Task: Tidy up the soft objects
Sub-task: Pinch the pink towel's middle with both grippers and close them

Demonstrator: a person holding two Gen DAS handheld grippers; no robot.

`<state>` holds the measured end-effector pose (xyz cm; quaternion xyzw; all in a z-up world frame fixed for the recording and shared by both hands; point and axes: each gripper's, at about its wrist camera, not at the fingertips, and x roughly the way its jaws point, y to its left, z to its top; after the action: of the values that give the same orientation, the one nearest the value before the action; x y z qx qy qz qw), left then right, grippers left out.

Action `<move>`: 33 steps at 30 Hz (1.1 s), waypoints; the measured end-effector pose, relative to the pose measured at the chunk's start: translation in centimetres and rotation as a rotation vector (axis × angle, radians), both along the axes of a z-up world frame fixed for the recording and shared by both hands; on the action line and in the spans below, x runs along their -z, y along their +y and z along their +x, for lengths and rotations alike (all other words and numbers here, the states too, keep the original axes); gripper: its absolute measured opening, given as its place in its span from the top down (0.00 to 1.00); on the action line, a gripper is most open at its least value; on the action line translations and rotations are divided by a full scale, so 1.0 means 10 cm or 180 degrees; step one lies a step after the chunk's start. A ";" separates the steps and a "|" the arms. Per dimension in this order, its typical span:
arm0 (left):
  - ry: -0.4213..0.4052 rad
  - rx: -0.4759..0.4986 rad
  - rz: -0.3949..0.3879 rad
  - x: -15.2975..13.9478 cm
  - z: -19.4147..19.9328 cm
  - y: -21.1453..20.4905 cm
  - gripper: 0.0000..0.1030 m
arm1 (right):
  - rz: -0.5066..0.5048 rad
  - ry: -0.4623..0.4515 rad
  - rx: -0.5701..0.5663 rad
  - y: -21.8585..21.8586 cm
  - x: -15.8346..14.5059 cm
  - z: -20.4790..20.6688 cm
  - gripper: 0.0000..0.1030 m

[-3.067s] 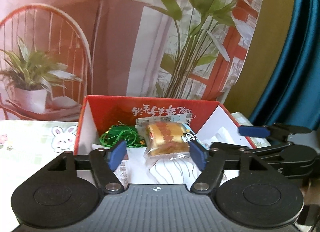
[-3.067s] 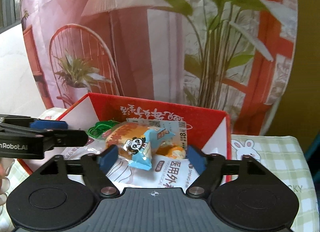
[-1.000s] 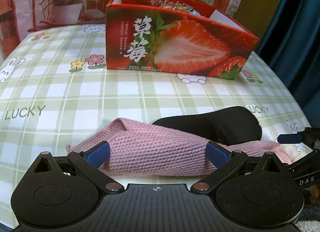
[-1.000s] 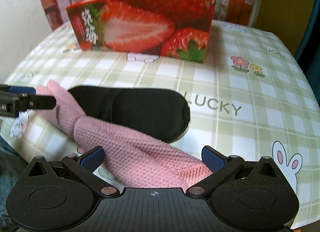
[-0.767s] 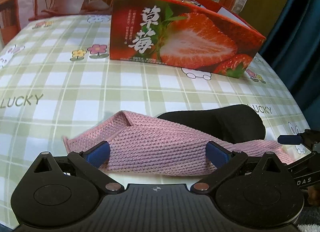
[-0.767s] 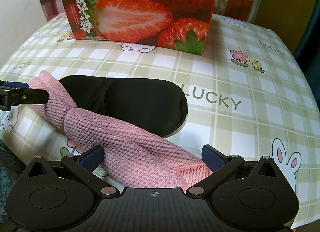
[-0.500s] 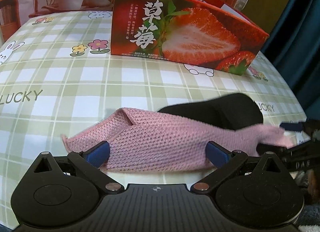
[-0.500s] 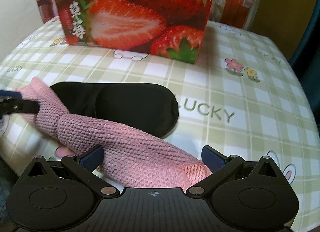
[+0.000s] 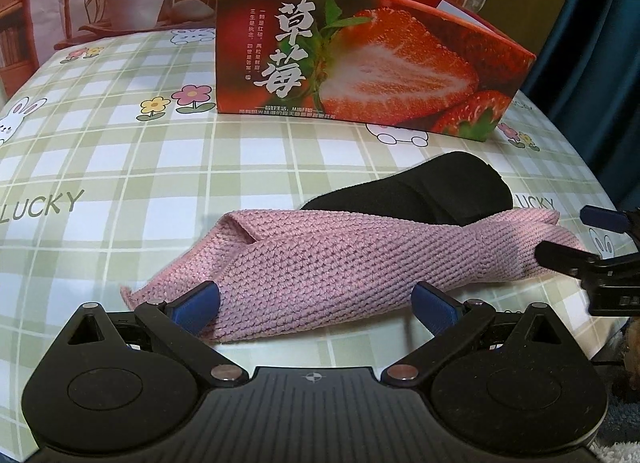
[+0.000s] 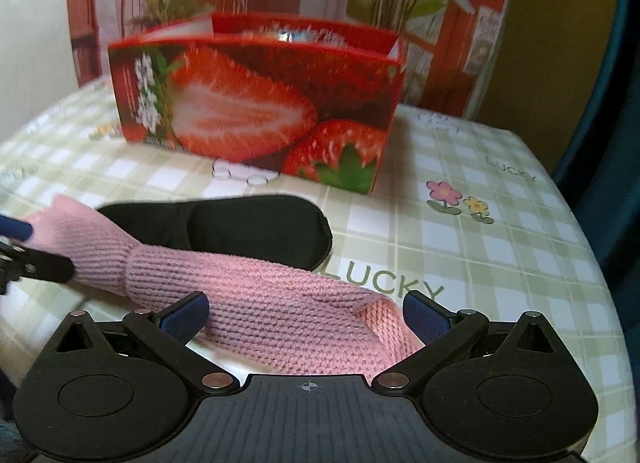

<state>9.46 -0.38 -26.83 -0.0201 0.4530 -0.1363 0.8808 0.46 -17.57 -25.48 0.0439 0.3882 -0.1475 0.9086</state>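
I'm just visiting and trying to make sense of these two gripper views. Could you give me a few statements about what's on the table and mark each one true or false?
1. The pink knitted cloth lies partly over the black eye mask. True.
2. The strawberry box is lying on its side. False: it stands upright with its open top up.
3. The left gripper is clamped shut on the cloth. False: its jaws are wide apart, with one end of the cloth between them.
4. The right gripper is open, with the cloth's other end between its fingers. True.
5. The tablecloth is plain white. False: it is green-and-white checked, with rabbits, flowers and the word LUCKY.
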 end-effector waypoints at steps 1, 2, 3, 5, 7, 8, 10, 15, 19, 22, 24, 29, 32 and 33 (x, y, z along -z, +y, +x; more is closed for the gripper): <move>0.0001 -0.0003 -0.0004 0.00 0.00 0.00 0.00 | 0.0039 -0.0055 0.0011 0.00 -0.02 -0.04 0.01; 0.0002 -0.0004 -0.0008 0.00 -0.01 0.01 0.00 | 0.0078 -0.0113 0.0024 -0.01 -0.04 -0.07 0.01; 0.0003 -0.0006 -0.0012 0.00 -0.01 0.01 0.00 | 0.0104 -0.0166 0.0040 -0.02 -0.06 -0.09 0.01; 0.0003 -0.0011 -0.0020 0.00 -0.01 0.01 0.00 | 0.0152 -0.0249 0.0067 -0.04 -0.07 -0.11 0.03; 0.0002 -0.0018 -0.0038 -0.01 -0.01 0.02 0.00 | 0.0243 -0.0290 0.0079 -0.06 -0.06 -0.10 0.06; 0.0001 -0.0023 -0.0048 -0.01 -0.01 0.03 0.00 | 0.0282 -0.0287 0.0069 -0.06 -0.03 -0.09 0.07; 0.0000 -0.0032 -0.0076 -0.01 -0.01 0.04 0.00 | 0.0316 -0.0293 0.0058 -0.06 0.02 -0.05 0.10; -0.0041 -0.0125 -0.0267 -0.05 -0.03 0.13 0.00 | 0.0464 -0.0281 0.0104 -0.12 0.15 0.03 0.17; -0.0157 -0.0122 -0.0426 -0.12 -0.06 0.16 0.02 | 0.0634 -0.0246 0.0103 -0.14 0.23 0.02 0.20; -0.0133 -0.0022 -0.0454 -0.13 -0.06 0.12 0.10 | 0.0677 -0.0266 0.0105 -0.15 0.23 0.01 0.20; -0.0107 0.0008 -0.0474 -0.12 -0.05 0.10 0.12 | 0.0695 -0.0271 0.0112 -0.16 0.24 0.00 0.20; -0.0069 -0.0050 -0.0556 -0.10 -0.05 0.14 0.15 | 0.0725 -0.0301 0.0162 -0.17 0.22 -0.03 0.24; -0.0039 -0.0099 -0.0577 -0.08 -0.04 0.15 0.15 | 0.0683 -0.0336 0.0204 -0.17 0.20 -0.05 0.23; -0.0031 -0.0118 -0.0582 -0.06 -0.02 0.14 0.15 | 0.0669 -0.0328 0.0214 -0.17 0.20 -0.04 0.23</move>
<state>9.22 1.01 -26.18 -0.1081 0.4340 -0.1608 0.8798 0.01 -19.26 -27.46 0.1594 0.3526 -0.1340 0.9123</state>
